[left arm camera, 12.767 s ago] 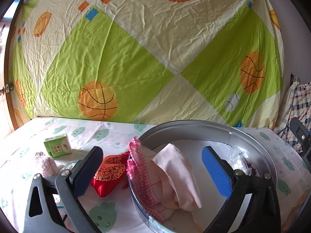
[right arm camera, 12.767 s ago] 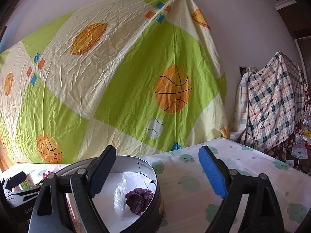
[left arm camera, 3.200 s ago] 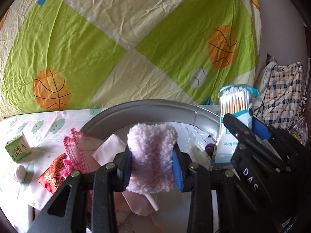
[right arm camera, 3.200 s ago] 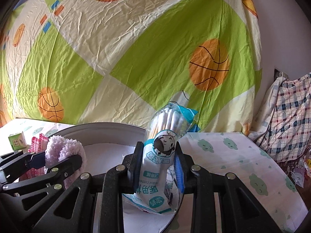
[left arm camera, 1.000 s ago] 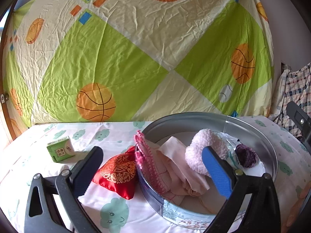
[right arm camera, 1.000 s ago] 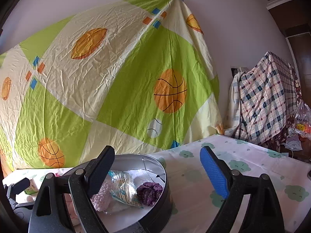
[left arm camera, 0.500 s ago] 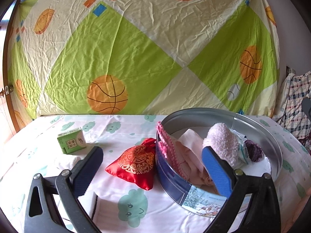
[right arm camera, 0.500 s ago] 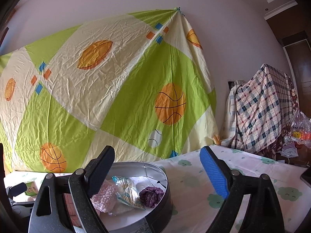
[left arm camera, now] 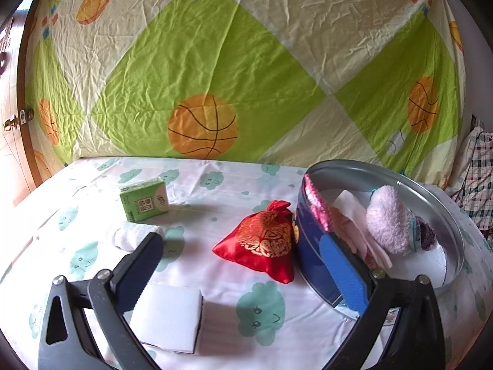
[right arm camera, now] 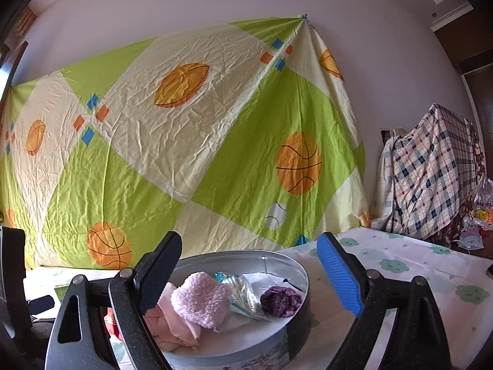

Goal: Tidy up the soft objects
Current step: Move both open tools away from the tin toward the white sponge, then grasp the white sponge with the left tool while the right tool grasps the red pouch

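A round metal tin point(left arm camera: 354, 169) point(right arm camera: 295, 265) holds a fluffy pink sock point(left arm camera: 388, 225) point(right arm camera: 200, 302), pink cloths point(left arm camera: 348, 215), a cotton swab packet point(right arm camera: 243, 289) and a purple scrunchie point(right arm camera: 280, 300). A red embroidered pouch point(left arm camera: 265, 243) lies on the table just left of the tin. A white sponge point(left arm camera: 169, 317) lies near my left gripper point(left arm camera: 243, 268), which is open and empty above the table. A rolled white sock point(left arm camera: 132, 234) and a green tissue pack point(left arm camera: 143, 199) lie further left. My right gripper point(right arm camera: 249, 274) is open and empty above the tin.
The table has a white cloth with green cloud prints point(left arm camera: 262, 311). A green and cream basketball sheet point(left arm camera: 215, 61) hangs behind it. A plaid-covered pile point(right arm camera: 431, 178) stands at the right.
My left gripper has pulled back and left from the tin, bringing the white sponge and rolled sock into view. My right gripper has risen slightly. Both stay open.
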Demonstrator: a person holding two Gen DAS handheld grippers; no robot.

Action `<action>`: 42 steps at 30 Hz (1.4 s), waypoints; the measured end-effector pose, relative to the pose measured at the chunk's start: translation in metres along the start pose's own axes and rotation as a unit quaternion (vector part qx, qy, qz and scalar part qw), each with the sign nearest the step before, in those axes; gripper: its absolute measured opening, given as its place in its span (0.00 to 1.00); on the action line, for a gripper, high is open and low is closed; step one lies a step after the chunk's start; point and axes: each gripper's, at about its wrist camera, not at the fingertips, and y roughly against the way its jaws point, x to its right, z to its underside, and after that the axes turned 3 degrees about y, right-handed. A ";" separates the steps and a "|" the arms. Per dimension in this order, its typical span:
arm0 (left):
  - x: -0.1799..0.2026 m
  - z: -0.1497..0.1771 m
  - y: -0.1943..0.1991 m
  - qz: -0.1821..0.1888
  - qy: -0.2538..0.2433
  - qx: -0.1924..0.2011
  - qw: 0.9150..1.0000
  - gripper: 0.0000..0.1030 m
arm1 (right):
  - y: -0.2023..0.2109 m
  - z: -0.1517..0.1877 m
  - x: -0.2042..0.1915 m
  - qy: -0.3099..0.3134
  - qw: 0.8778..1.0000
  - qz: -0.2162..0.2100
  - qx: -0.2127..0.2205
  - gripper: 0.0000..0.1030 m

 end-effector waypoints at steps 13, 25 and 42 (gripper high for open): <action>-0.052 0.006 -0.010 -0.012 0.035 -0.054 0.998 1.00 | 0.012 0.007 -0.057 0.009 0.998 -0.058 -0.011 0.89; -0.076 0.014 -0.024 0.001 0.037 -0.130 0.991 0.99 | 0.010 0.014 -0.076 0.003 0.996 -0.077 -0.046 0.89; -0.072 0.024 -0.040 0.012 0.024 -0.194 0.981 0.63 | -0.001 0.019 -0.074 -0.009 0.991 -0.094 -0.091 0.89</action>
